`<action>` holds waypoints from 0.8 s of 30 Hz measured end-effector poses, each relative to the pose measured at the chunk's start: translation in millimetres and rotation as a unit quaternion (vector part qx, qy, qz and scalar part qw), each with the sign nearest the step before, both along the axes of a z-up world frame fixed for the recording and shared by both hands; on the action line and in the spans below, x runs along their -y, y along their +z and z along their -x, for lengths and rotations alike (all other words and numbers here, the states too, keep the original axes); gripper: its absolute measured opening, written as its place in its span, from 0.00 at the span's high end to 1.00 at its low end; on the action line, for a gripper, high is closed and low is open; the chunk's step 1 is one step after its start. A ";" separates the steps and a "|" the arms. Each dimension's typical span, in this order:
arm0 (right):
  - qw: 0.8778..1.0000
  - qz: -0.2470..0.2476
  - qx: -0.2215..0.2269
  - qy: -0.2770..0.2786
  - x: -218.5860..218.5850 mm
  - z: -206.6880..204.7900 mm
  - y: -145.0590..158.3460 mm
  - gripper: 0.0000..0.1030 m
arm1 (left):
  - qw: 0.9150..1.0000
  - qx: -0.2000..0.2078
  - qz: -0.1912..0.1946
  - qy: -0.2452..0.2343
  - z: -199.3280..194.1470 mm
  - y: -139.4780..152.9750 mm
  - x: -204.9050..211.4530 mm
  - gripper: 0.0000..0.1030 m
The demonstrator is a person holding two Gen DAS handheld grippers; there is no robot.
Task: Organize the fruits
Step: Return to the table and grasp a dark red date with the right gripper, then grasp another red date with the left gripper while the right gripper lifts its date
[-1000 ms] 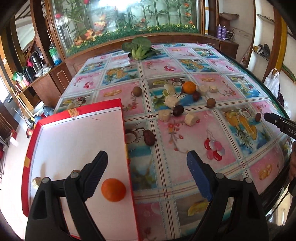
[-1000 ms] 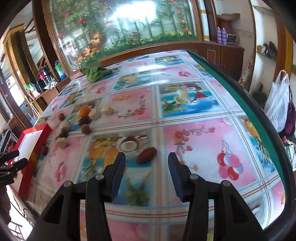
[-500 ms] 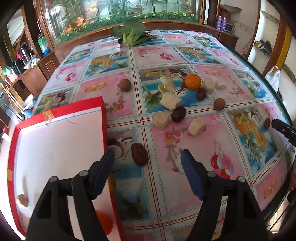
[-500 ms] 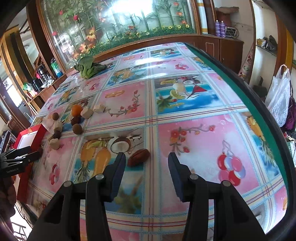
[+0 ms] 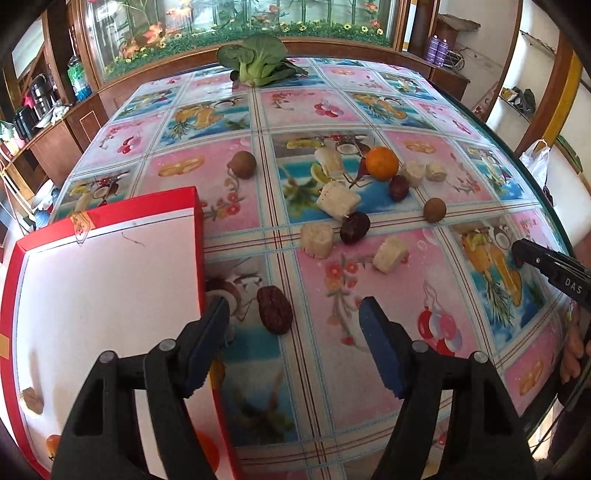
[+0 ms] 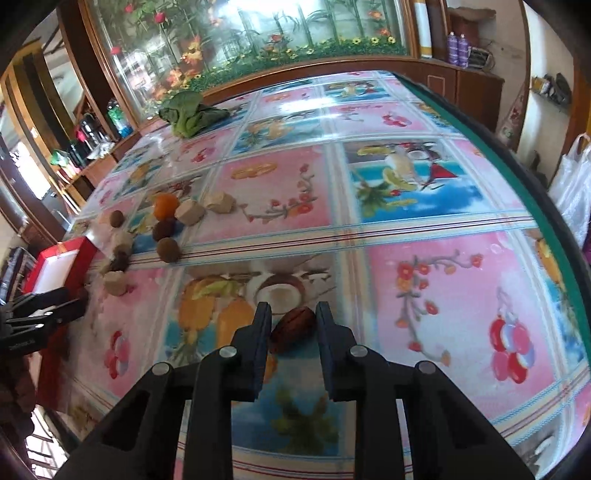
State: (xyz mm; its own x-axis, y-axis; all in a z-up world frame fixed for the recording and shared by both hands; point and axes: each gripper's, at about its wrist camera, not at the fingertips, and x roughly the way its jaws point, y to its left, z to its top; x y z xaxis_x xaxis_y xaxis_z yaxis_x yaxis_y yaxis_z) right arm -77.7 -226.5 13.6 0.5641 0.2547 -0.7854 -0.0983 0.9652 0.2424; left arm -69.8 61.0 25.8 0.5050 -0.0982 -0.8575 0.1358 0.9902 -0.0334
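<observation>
In the left wrist view my left gripper (image 5: 293, 314) is open, low over the table, with a dark red date (image 5: 274, 310) just ahead between its fingers. The red box with a white inside (image 5: 103, 280) lies at the left and holds an orange (image 5: 207, 456) and a small brown piece (image 5: 32, 400). In the right wrist view my right gripper (image 6: 293, 317) has its jaws closed in around a brown date (image 6: 293, 328) on the table. More fruits lie mid-table: an orange (image 5: 382, 163), dark dates (image 5: 354, 227), pale chunks (image 5: 338, 201), brown round fruits (image 5: 434, 209).
A green leafy vegetable (image 5: 255, 61) lies at the table's far end. The round table's edge (image 6: 517, 177) runs along the right. A wooden cabinet with a glass tank (image 5: 221, 22) stands behind. A white plastic bag (image 6: 574, 184) hangs at the right.
My left gripper moved right and forward from over the box towards the date beside it. My right gripper moved forward and narrowed its jaws around the brown date.
</observation>
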 end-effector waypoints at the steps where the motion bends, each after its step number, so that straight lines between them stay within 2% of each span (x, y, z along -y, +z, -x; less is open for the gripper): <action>1: 1.000 -0.006 -0.001 0.001 0.2 0.0 -0.2 0.77 | 1.000 0.000 0.002 0.001 -0.8 0.4 -0.6 0.29; 4: 1.000 -0.010 -0.001 0.002 0.5 0.2 0.2 0.77 | 1.000 0.000 0.004 0.007 -3.9 0.5 -2.0 0.40; 6: 1.000 -0.014 -0.001 0.001 1.2 0.4 0.2 0.77 | 1.000 -0.016 0.014 0.006 -5.7 -4.3 -1.8 0.57; 7: 1.000 -0.014 -0.001 0.002 1.0 0.4 0.5 0.77 | 0.999 -0.025 0.020 0.004 -6.4 -8.0 -1.3 0.61; 10: 1.000 -0.010 -0.001 0.003 0.3 1.6 0.7 0.77 | 1.000 -0.016 0.005 0.000 -4.1 -11.0 2.9 0.62; 14: 1.000 -0.006 0.000 0.008 -2.8 2.8 1.4 0.77 | 1.000 -0.019 0.018 0.010 -7.7 -10.2 -2.0 0.65; 22: 1.000 0.016 0.007 0.026 -22.6 8.4 2.2 0.78 | 1.000 -0.006 -0.006 0.021 -3.1 -12.4 4.7 0.69; 23: 0.999 0.017 0.008 0.030 -26.0 8.9 2.4 0.78 | 1.000 -0.004 -0.008 0.022 -2.1 -12.3 5.6 0.72; 24: 0.999 0.015 0.008 0.033 -28.6 9.5 2.5 0.78 | 1.000 -0.003 -0.009 0.023 -0.7 -12.1 6.7 0.80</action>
